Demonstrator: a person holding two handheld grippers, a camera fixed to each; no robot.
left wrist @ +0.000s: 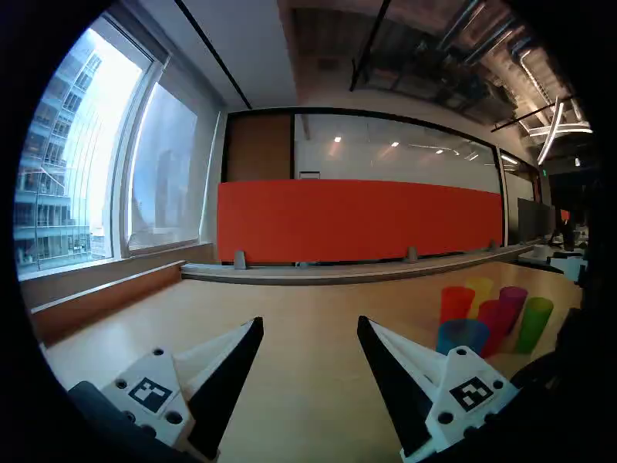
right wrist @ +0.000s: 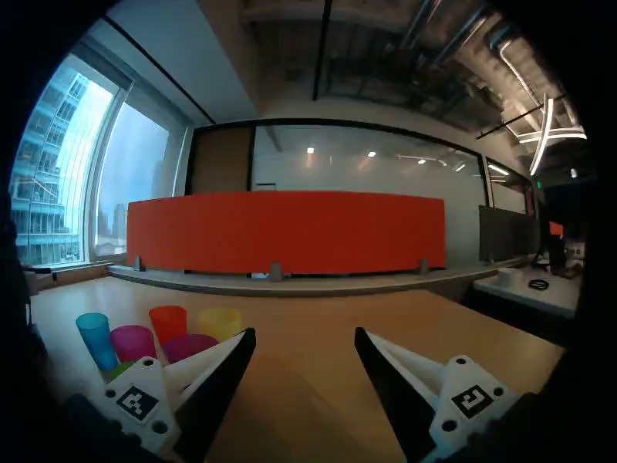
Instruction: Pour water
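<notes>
Several coloured plastic cups stand grouped on the wooden table [left wrist: 308, 324]. In the left gripper view they sit at the right: a blue cup [left wrist: 462, 336], an orange cup [left wrist: 456, 302], a red cup [left wrist: 497, 318], a purple cup [left wrist: 513, 298], a green cup [left wrist: 534, 323] and a yellow one behind. My left gripper [left wrist: 310, 332] is open above bare wood, left of the cups. In the right gripper view the cups sit at the left: blue cup [right wrist: 97, 337], pink cup [right wrist: 133, 342], orange cup [right wrist: 168, 322], yellow cup [right wrist: 220, 322]. My right gripper [right wrist: 305, 339] is open, nothing between its fingers.
An orange divider panel [left wrist: 355, 220] runs along the table's far edge. Large windows [left wrist: 85, 170] are on the left, with a wooden sill below. A neighbouring desk [right wrist: 532, 289] with small items lies to the right.
</notes>
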